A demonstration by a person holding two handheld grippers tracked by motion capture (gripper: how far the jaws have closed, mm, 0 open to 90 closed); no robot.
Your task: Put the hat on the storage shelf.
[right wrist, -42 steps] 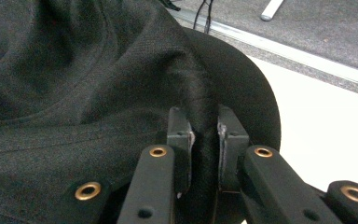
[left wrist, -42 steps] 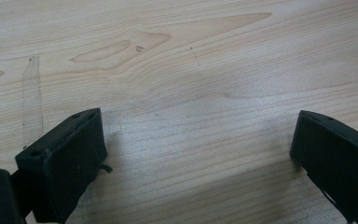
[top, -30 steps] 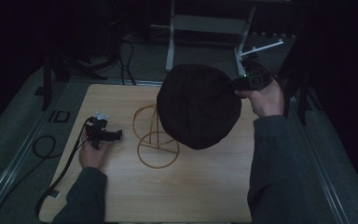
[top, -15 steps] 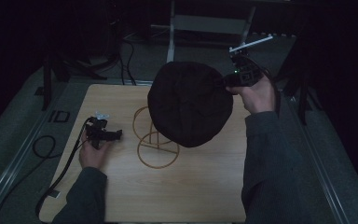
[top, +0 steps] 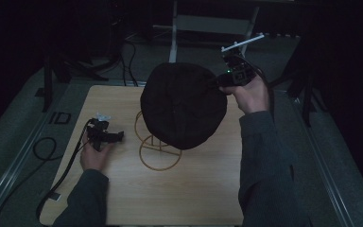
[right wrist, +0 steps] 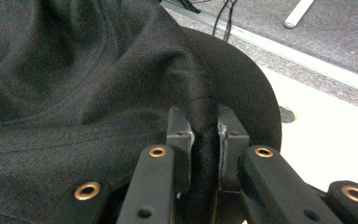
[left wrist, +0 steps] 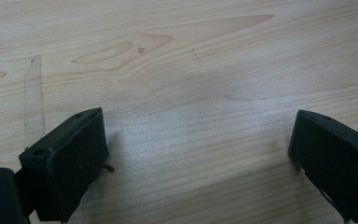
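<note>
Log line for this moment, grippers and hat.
right gripper: shut on hat | above wire stand | left gripper: open, on table

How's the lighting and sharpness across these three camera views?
High view: dim and underexposed, the dark fabric cap showing little texture and the surroundings nearly black. Left gripper view: bright and even, the light wooden table grain crisp, soft shadows beside the jaws. Right gripper view: well lit, the cap's weave sharp, the background floor slightly soft.

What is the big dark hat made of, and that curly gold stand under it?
The hat looks like soft woven cloth, maybe wool: matte, with a fine weave, seams and folds where the right gripper pinches it. The stand seems to be thin metal wire with a gold-coloured finish, bent into rings; the dim light leaves that unsure.
</note>
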